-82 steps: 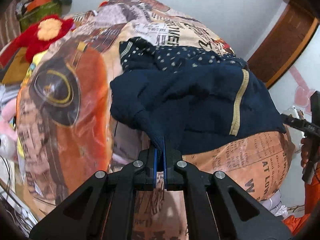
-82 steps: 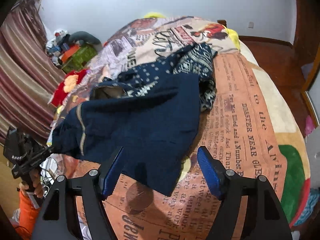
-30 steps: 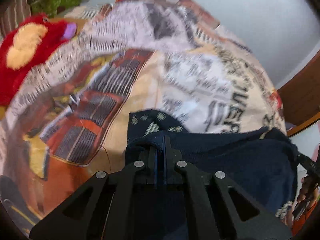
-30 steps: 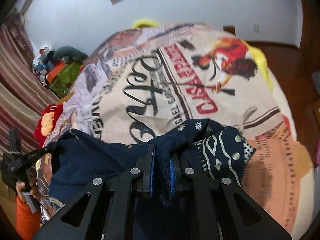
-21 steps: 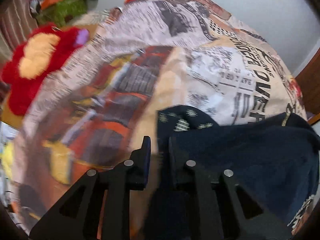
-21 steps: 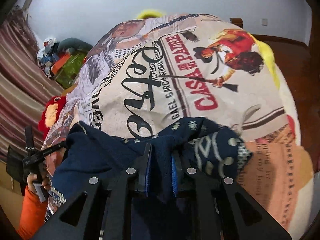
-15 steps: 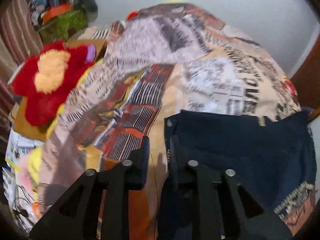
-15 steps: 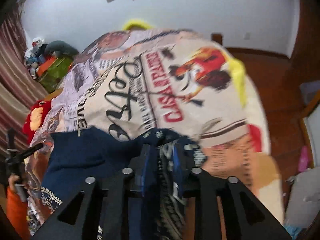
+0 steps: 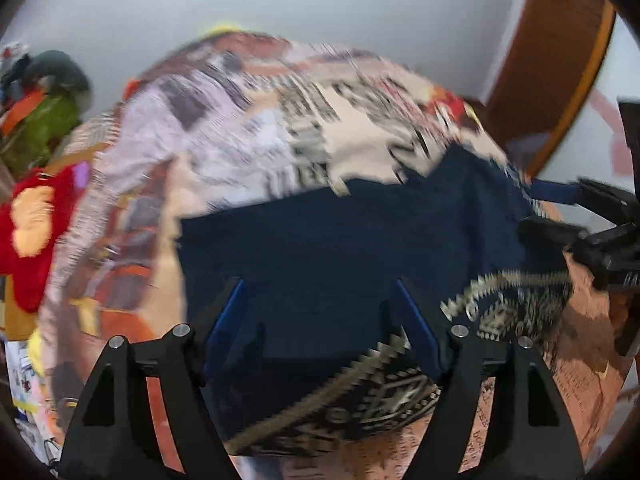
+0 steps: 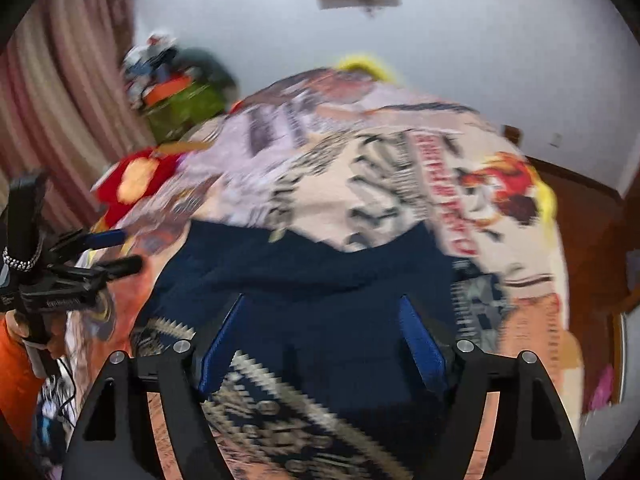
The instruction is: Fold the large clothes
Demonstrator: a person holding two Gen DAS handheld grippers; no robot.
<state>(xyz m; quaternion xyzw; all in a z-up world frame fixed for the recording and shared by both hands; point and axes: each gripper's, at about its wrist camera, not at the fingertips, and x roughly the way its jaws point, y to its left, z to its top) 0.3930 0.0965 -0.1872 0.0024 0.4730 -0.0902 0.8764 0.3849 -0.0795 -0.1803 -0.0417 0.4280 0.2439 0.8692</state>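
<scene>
Navy garment lies folded flat on printed bedspread; left gripper and right gripper both spread, holding nothing, likely between folds.

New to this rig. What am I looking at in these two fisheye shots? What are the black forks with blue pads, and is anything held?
No robot here: a person carries a handheld two-finger gripper in each hand, each with a fisheye camera looking along its fingers. One picture is the left gripper, the other the right gripper. The black forks are the fingers, the blue strips their pads. Both are spread wide and hold nothing. Each camera also catches the other gripper at the picture's edge. Below lies a navy garment with a patterned border, laid out on a bed with a newspaper-print cover. A red plush toy sits at the bed's side. The frames are motion-blurred.
</scene>
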